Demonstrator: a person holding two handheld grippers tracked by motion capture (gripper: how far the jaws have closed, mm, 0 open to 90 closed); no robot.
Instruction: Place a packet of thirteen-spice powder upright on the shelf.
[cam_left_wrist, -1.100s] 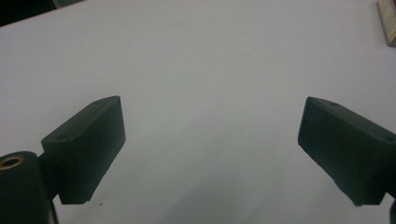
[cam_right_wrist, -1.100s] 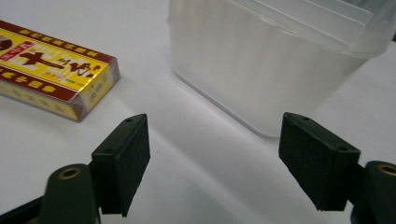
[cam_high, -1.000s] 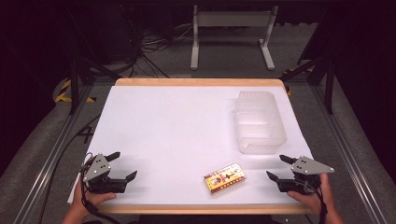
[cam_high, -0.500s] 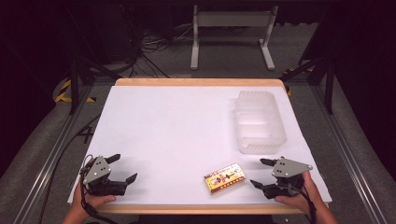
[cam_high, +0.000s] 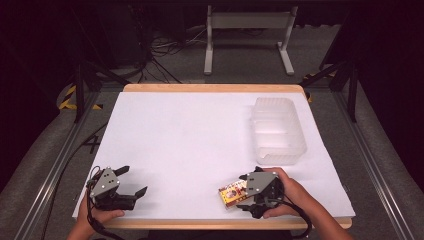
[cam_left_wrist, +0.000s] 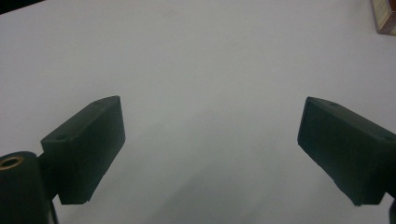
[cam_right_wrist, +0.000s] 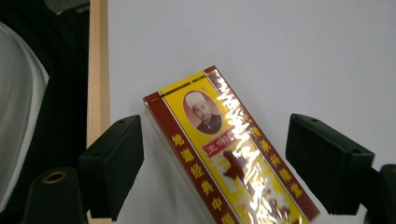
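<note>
A flat yellow-and-red box (cam_high: 233, 194) lies on the white worktop (cam_high: 200, 145) near its near edge, right of centre, wrapped in glossy film that catches the light. The right tongs (cam_high: 246, 194) are spread wide and brought up to the box from its right side; in the right gripper view the box (cam_right_wrist: 233, 163) sits between the two black jaws, which stand apart on either side of it without touching, so nothing is grasped yet. The box lies at a slant to the jaws and close to the wooden worktop edge (cam_right_wrist: 98, 93), which probably explains the low, sideways approach: the jaws need to straddle its narrow width to close on the long sides. The left tongs (cam_high: 131, 182) rest at the near left corner, well apart from the box, also released and holding nothing; in the left gripper view their jaws frame bare white surface. A clear plastic bin (cam_high: 277, 131) stands on the right side, farther away than the box, empty and open-topped, a likely destination for the box.
</note>
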